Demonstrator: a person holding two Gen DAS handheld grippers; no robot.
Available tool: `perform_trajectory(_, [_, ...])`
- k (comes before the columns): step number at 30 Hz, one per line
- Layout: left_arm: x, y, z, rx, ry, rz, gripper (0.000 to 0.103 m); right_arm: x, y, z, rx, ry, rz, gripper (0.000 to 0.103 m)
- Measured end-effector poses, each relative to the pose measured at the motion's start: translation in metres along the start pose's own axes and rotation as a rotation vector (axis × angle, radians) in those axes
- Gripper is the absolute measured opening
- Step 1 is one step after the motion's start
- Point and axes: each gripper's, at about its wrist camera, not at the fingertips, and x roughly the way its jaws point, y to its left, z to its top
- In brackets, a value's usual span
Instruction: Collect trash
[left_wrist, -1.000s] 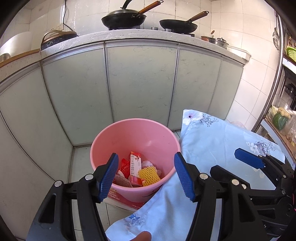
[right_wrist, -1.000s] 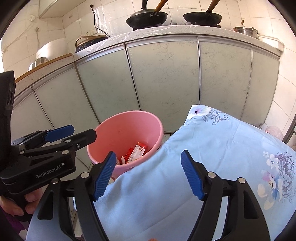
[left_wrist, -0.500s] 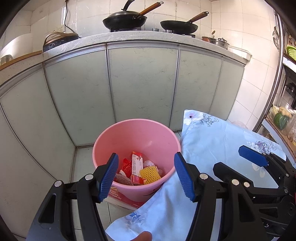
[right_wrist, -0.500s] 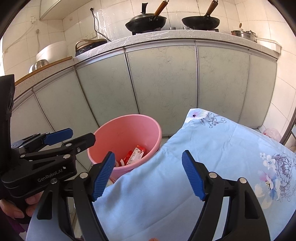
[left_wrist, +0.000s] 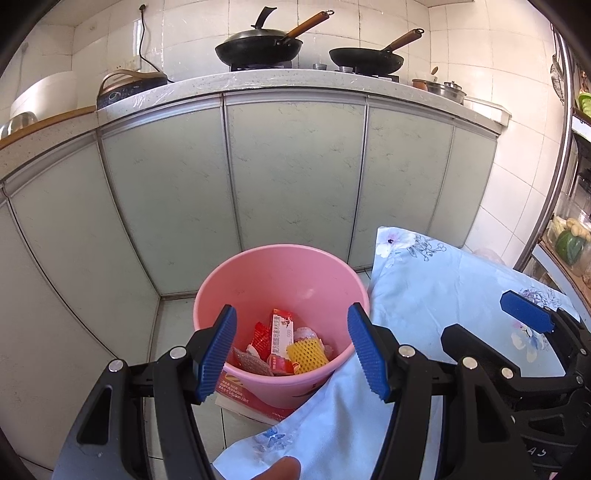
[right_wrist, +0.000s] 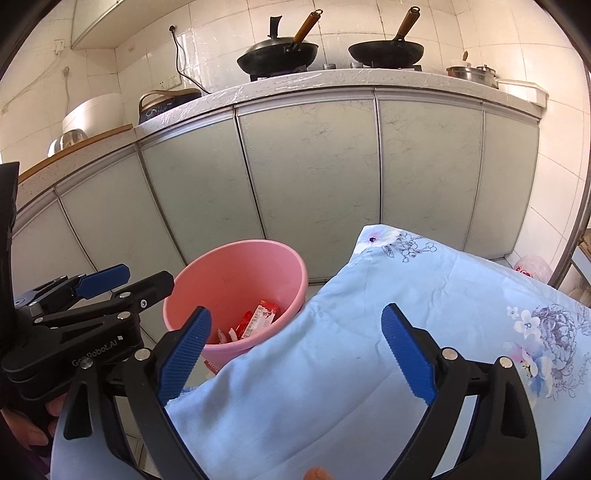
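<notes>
We read "GenRobot.AI" in white on the black body of the left gripper (right_wrist: 153, 301). The carton (left_wrist: 281, 336) in the bucket (left_wrist: 236, 273) and the flat box (left_wrist: 236, 387) under it carry print too small for us to read.

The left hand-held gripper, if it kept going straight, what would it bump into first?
Probably the trash inside the pink bucket: the open left hand-held gripper points down into it, toward the yellow foam net and red wrappers. Depth is hard to judge.
</notes>
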Motion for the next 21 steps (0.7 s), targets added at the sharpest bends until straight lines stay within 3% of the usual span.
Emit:
perform_trajectory(15, [0.013,0.007,-0.009,-0.042,0.012,0.013,0.061,0.007,0.008,-0.001,-0.057,0.037,-0.116,0.094])
perform_trajectory(21, [0.018,0.009,-0.013,-0.060,0.021,0.012,0.061,0.004,0.011,0.002,-0.063,0.001,-0.139,0.094])
